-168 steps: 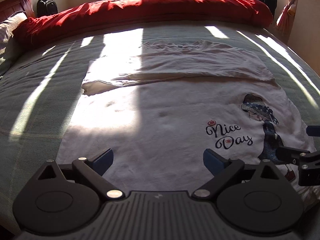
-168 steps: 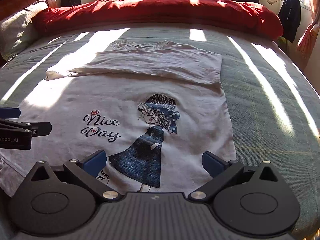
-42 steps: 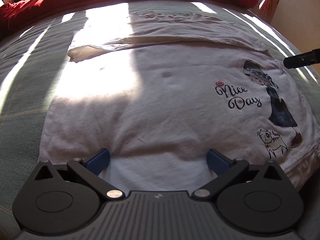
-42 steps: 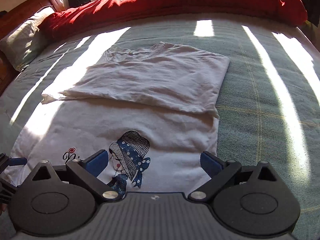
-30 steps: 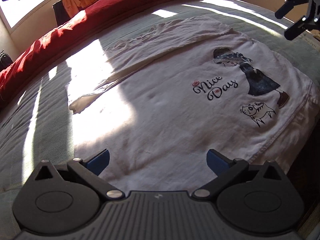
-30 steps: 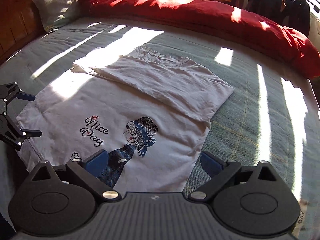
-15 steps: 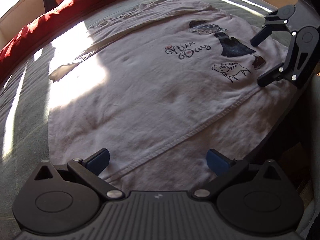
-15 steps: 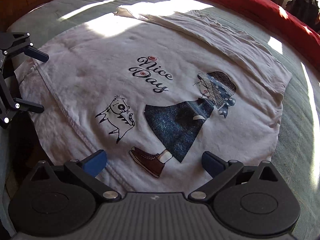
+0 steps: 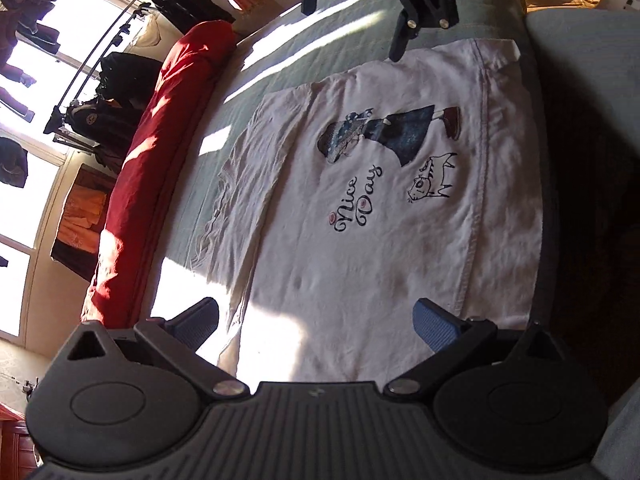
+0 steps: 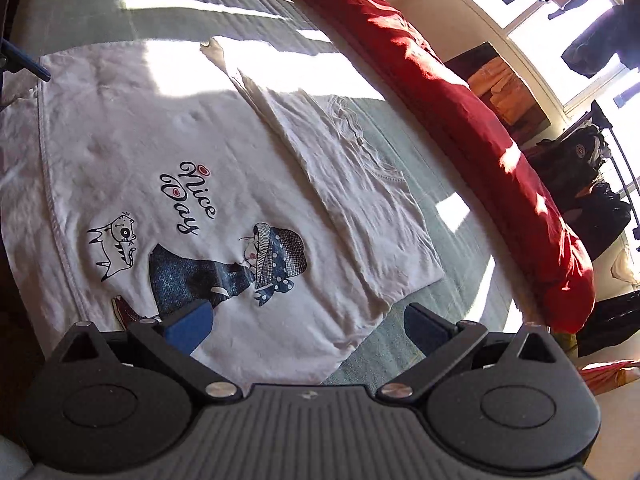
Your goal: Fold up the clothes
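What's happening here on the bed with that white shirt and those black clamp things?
A person is folding a white T-shirt spread on the bed, holding a gripper in each hand. The top part is already folded over. The left gripper and the right gripper hover at opposite side edges of the shirt, jaws open, gripping nothing yet.

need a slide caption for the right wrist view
Open right gripper poised at the side edge of a white printed t-shirt, top part folded down, on a green bed.
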A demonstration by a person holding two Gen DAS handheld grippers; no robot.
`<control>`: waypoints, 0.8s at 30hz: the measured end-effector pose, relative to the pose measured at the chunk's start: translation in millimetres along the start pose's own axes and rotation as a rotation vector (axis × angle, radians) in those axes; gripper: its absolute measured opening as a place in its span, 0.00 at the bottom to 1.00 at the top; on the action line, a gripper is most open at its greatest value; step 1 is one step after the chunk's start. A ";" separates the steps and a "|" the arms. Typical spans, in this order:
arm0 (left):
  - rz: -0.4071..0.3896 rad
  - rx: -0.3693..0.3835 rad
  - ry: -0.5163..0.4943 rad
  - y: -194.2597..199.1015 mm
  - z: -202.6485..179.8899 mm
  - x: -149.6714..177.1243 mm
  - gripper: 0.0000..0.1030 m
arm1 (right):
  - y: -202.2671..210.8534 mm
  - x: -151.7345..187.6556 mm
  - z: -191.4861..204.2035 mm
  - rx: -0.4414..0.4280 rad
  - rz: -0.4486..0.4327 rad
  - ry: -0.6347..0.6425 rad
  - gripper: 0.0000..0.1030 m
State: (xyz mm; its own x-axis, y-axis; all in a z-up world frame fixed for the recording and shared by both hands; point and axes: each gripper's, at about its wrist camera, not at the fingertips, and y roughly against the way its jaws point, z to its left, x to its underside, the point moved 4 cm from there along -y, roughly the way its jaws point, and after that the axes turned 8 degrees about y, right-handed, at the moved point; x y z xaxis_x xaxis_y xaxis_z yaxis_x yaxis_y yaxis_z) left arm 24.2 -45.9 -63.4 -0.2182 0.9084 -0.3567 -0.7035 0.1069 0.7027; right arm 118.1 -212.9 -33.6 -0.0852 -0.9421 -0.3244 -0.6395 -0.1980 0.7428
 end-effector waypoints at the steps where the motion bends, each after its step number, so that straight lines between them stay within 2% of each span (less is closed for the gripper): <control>1: -0.004 0.028 -0.043 -2.4 -14.8 0.5 0.99 | 3.4 -2.9 9.3 -0.019 -0.016 0.055 1.00; 3: -0.011 0.080 -0.121 -7.1 -42.9 1.7 0.99 | 5.9 -8.5 35.0 -0.076 -0.042 0.161 1.00; 5: -0.004 0.119 -0.129 -13.8 -61.5 2.7 0.99 | 5.6 -13.7 62.3 -0.132 -0.077 0.233 1.00; 8: 0.011 0.167 -0.123 -21.8 -86.4 6.2 0.99 | 4.5 -23.1 99.4 -0.243 -0.123 0.264 1.00; 11: 0.021 0.166 -0.117 -27.7 -97.4 10.9 0.99 | -1.2 -29.0 135.2 -0.338 -0.135 0.293 1.00; 14: 0.027 0.134 -0.101 -35.3 -98.0 15.9 0.99 | -9.5 -26.5 165.2 -0.360 -0.120 0.366 1.00; 18: 0.018 0.086 -0.087 -41.4 -95.2 23.9 0.99 | -19.1 -24.5 182.3 -0.286 -0.119 0.428 1.00; 24: -0.020 0.043 -0.117 -31.1 -95.4 33.9 1.00 | -17.1 -23.5 172.0 -0.105 -0.137 0.426 1.00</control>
State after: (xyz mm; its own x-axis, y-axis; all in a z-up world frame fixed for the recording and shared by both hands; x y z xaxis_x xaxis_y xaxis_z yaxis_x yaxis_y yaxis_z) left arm -25.9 -57.0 -156.1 -0.1223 0.9465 -0.2986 -0.6767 0.1406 0.7227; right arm -0.4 -140.9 -139.4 0.3304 -0.9282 -0.1709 -0.5401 -0.3344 0.7723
